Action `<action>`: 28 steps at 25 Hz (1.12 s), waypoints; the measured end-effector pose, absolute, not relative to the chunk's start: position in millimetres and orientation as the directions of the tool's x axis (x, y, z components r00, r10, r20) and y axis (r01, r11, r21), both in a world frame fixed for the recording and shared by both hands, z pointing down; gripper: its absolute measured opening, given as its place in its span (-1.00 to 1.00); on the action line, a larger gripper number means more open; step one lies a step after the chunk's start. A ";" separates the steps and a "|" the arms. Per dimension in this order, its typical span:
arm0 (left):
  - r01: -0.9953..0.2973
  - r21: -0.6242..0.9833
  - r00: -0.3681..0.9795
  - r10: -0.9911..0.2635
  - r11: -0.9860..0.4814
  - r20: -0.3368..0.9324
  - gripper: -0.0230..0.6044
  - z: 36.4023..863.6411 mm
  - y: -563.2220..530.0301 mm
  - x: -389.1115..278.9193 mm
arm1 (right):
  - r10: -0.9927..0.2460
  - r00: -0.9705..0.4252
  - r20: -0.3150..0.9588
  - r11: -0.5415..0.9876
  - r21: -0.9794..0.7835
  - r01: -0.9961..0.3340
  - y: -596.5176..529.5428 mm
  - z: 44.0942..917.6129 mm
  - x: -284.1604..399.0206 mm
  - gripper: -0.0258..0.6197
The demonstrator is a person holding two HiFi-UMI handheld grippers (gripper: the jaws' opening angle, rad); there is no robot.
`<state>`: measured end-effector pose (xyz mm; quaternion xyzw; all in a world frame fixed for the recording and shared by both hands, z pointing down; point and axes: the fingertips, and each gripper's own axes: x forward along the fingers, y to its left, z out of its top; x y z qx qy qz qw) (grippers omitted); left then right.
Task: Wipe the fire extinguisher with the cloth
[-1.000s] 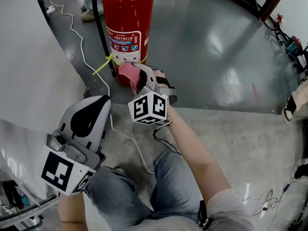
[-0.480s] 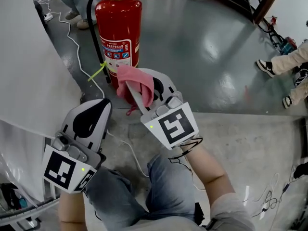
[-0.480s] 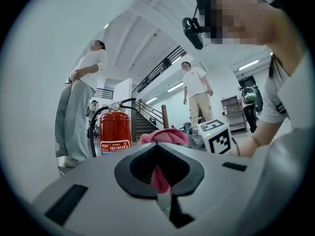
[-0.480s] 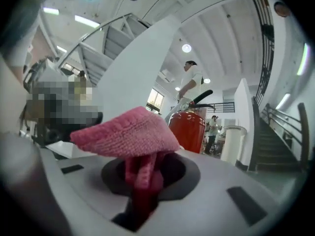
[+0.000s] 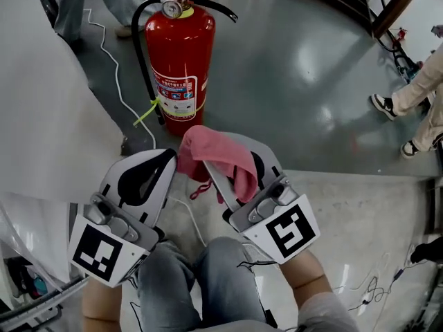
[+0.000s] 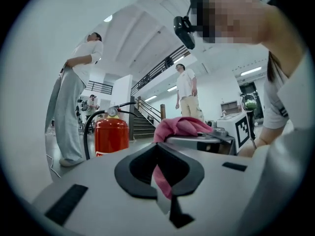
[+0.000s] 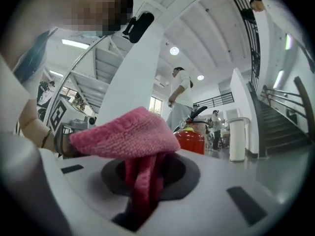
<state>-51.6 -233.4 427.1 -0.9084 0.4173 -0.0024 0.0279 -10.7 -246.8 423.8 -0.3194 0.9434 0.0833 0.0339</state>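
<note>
The red fire extinguisher (image 5: pixel 181 68) stands upright on the grey floor, with its black hose down its left side. It also shows in the left gripper view as the extinguisher (image 6: pixel 111 134) and in the right gripper view as the extinguisher (image 7: pixel 192 137). My right gripper (image 5: pixel 210 163) is shut on a pink cloth (image 5: pixel 216 156), which drapes over its jaws and hangs in front of the extinguisher's base without touching it. The same cloth (image 7: pixel 125 134) is pinched between the jaws of the right gripper (image 7: pixel 142 173). My left gripper (image 5: pixel 166 160) sits beside it with its jaws together, holding nothing; the cloth (image 6: pixel 179 127) lies just past the left gripper (image 6: pixel 158 154).
A white panel (image 5: pixel 41 102) rises at the left. A white cable (image 5: pixel 114 81) runs over the floor past the extinguisher. Bystanders' legs (image 5: pixel 408 95) stand at the right and more (image 5: pixel 76 5) at the top left. A white bin (image 7: pixel 237 139) stands beyond.
My right gripper has drawn the cloth back from the extinguisher's lower body towards me and now sits beside the left gripper. The left gripper has barely moved.
</note>
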 end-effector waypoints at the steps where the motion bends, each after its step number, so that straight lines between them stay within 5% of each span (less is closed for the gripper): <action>1: -0.756 -0.040 0.655 -0.756 -0.654 -0.017 -0.91 415.6 -237.5 -53.6 | -0.601 -0.792 -0.112 0.783 0.119 -0.611 -249.0 414.3 -12.5 -0.73; 20: -0.743 0.043 0.669 -0.742 -0.667 0.047 -0.91 126.7 -179.1 -51.0 | -0.651 -0.759 0.008 0.759 0.019 -0.650 -182.0 122.8 -5.2 -0.72; 28: -0.745 0.011 0.666 -0.745 -0.666 0.036 -0.91 25.5 -127.6 -20.1 | -0.652 -0.757 -0.038 0.758 -0.001 -0.652 -134.5 23.1 20.9 -0.72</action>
